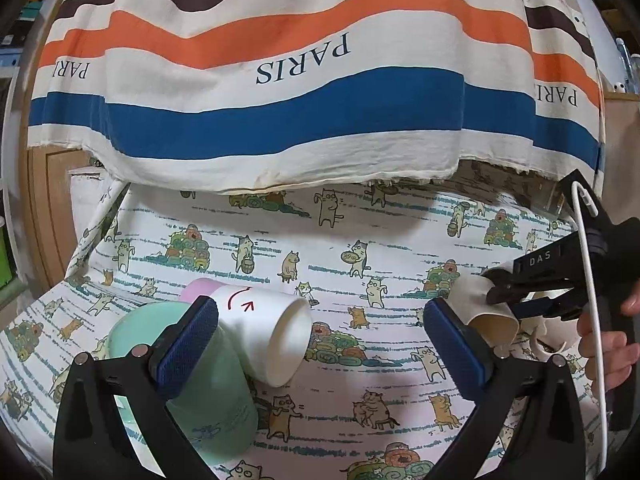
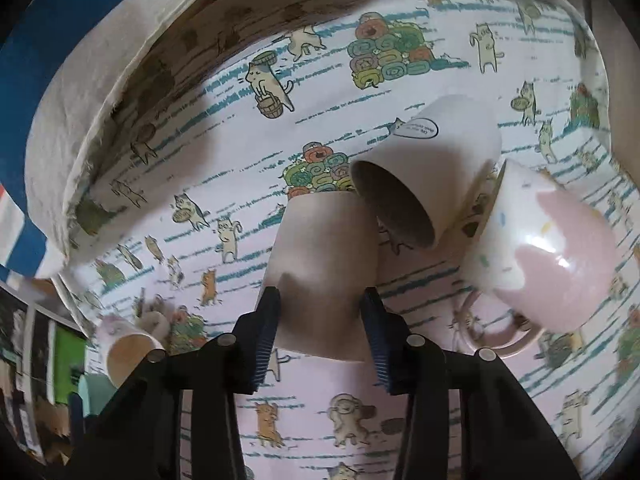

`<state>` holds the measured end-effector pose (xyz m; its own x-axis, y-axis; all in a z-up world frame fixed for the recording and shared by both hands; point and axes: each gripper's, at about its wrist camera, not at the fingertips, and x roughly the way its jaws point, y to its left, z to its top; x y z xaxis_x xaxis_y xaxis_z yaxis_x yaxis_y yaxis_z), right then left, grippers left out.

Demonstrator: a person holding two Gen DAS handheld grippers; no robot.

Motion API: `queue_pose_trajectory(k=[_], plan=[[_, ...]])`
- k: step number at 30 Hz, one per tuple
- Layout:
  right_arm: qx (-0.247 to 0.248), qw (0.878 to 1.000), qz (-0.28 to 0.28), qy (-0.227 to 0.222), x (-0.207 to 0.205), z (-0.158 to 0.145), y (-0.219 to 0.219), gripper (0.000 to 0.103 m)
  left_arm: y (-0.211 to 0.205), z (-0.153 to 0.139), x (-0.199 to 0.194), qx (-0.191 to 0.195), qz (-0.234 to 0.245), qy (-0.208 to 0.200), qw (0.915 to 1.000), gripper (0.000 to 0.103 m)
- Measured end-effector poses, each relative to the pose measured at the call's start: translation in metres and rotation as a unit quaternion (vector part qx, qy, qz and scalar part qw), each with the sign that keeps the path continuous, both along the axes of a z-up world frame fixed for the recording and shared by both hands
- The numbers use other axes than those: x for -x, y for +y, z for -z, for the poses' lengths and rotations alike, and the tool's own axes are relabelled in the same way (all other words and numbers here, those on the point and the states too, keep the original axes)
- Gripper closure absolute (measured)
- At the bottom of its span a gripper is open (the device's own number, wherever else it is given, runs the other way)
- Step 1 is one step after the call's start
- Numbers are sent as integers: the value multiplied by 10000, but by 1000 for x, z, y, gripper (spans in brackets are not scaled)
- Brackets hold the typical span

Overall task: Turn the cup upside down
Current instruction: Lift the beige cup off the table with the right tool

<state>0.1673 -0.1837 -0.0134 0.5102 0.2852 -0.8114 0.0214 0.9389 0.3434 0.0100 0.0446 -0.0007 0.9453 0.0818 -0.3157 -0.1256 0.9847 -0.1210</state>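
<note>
- Pinching a beige cup (image 2: 320, 280) between its blue pads (image 2: 266, 336), your right hand-held gripper (image 2: 322, 334) holds it tilted above the cat-print cloth (image 2: 248, 184).
- Just past that cup a second beige cup (image 2: 432, 168) lies on its side, its mouth toward you, touching a pink-and-white mug (image 2: 548, 256) tipped beside it.
- Your left hand-held gripper (image 1: 320, 344) is spread wide, pinching nothing.
- Near its left pad lie a mint cup (image 1: 208, 392), a white cup (image 1: 272, 332) with a red arrow, and a pink cup (image 1: 200, 286) behind.
- A striped towel (image 1: 304, 92) hangs over the surface's far edge.
</note>
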Motion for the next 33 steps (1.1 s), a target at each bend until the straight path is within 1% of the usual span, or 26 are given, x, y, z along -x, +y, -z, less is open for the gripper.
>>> queue_pose_trajectory(k=[1, 2, 3, 4, 5, 7, 9, 10, 13, 15, 19, 22, 23, 25, 28, 30, 33], plan=[[-39, 10000, 2, 37, -2, 0, 0, 48, 0, 0, 0, -9, 8, -11, 10000, 1], [-84, 9999, 33, 53, -4, 1, -1, 42, -1, 0, 1, -31, 13, -26, 10000, 1], [-91, 9999, 70, 18, -5, 1, -2, 31, -3, 0, 2, -67, 15, -41, 10000, 1], [-63, 9999, 108, -57, -6, 0, 0, 25, -4, -1, 2, -118, 19, -59, 9999, 1], [45, 9998, 131, -168, -6, 0, 3, 24, -6, -1, 3, -164, 21, -82, 9998, 1], [347, 9990, 137, -252, -9, 0, 12, 23, -8, -2, 5, -263, -2, -141, 9996, 1], [607, 9979, 116, -178, -13, 4, 20, 23, -10, -3, 7, -364, -68, -202, 9991, 1], [758, 9971, 41, -68, -16, 11, 27, 23, -11, -3, 7, -407, -101, -231, 9989, 1], [1005, 9949, -89, 38, -20, 26, 40, 23, -8, -3, 7, -362, -140, -219, 9990, 1], [1090, 9940, -60, -110, -18, 30, 41, 24, -4, -3, 5, -252, -145, -164, 9994, 1], [1201, 9919, -141, -386, -11, 29, 41, 29, 3, -3, 2, -81, -209, -90, 9997, 1], [1288, 9888, -420, -631, 1, 22, 42, 30, 6, -2, 2, 8, -232, -57, 9997, 1], [1366, 9859, -569, -782, 9, 18, 42, 30, 7, -2, 1, 22, -238, -52, 9997, 1], [1402, 9826, -778, -933, 20, 12, 43, 31, 6, -2, 2, 46, -236, -52, 9997, 1], [1204, 9825, -1101, -899, 45, 5, 35, 31, 5, -2, 3, 51, -208, -67, 9997, 1], [1123, 9833, -1165, -831, 60, 4, 31, 31, 4, -2, 3, 30, -192, -84, 9998, 1], [1149, 9827, -1133, -909, 82, 5, 27, 31, 1, -3, 4, -33, -164, -110, 9998, 1]])
